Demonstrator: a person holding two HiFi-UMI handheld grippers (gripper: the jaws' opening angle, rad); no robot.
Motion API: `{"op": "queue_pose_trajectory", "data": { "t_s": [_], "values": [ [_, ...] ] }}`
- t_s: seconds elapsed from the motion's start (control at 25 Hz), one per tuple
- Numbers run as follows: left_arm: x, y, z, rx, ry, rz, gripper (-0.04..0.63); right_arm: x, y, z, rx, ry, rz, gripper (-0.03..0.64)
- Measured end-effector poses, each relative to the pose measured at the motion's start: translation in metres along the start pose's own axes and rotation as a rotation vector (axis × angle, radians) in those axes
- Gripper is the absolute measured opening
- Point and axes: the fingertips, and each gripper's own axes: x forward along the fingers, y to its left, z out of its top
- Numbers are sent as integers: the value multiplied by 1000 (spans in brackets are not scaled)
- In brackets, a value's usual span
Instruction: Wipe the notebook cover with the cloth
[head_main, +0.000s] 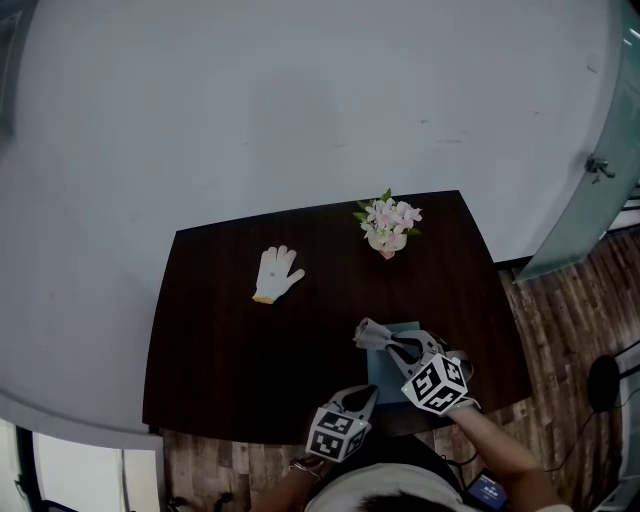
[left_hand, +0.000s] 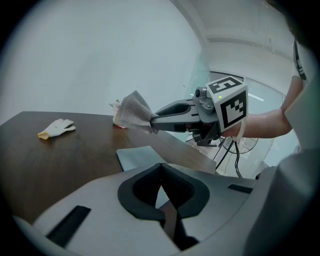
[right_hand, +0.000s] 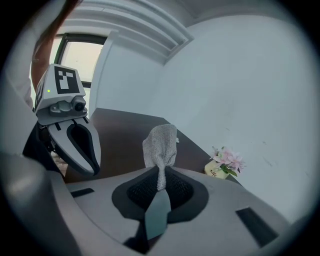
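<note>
A teal notebook (head_main: 386, 376) lies flat near the table's front edge, right of centre; in the left gripper view it is the pale slab (left_hand: 139, 157) just beyond my jaws. My right gripper (head_main: 386, 343) hovers over the notebook's far end, shut on a grey cloth (head_main: 370, 334). The cloth (right_hand: 161, 144) sticks up out of its jaws in a bunch and hangs clear of the cover (left_hand: 134, 111). My left gripper (head_main: 367, 394) is at the notebook's near left corner, its jaws shut with nothing in them (left_hand: 162, 187).
On the dark wooden table (head_main: 230, 340), a white work glove (head_main: 278, 272) lies at the left back. A small pot of pink flowers (head_main: 388, 226) stands at the back edge. Behind the table is a pale wall; wood flooring and a glass panel (head_main: 590, 180) are to the right.
</note>
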Motion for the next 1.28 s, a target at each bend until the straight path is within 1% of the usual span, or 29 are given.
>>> {"op": "queue_pose_trajectory", "data": {
  "t_s": [0.2,0.4,0.56,0.72,1.04,1.28],
  "values": [
    [15,12,-11,-25,38,28,18,25,-2,-19,-45,46,76,43],
    [28,24,-19,-70,72,56,18,52,-1,-40,-83,95,151,43],
    [38,30,-31,-87,109,74,18,68,-1,-55,-92,130,203,43],
    [44,33,-40,-121,137,92,18,81,0,-70,-93,174,250,43],
    [53,41,-55,-153,178,117,18,103,-1,-94,-95,259,308,44],
    [56,44,-63,-163,213,122,18,113,-3,-106,-96,302,325,44]
  ]
}}
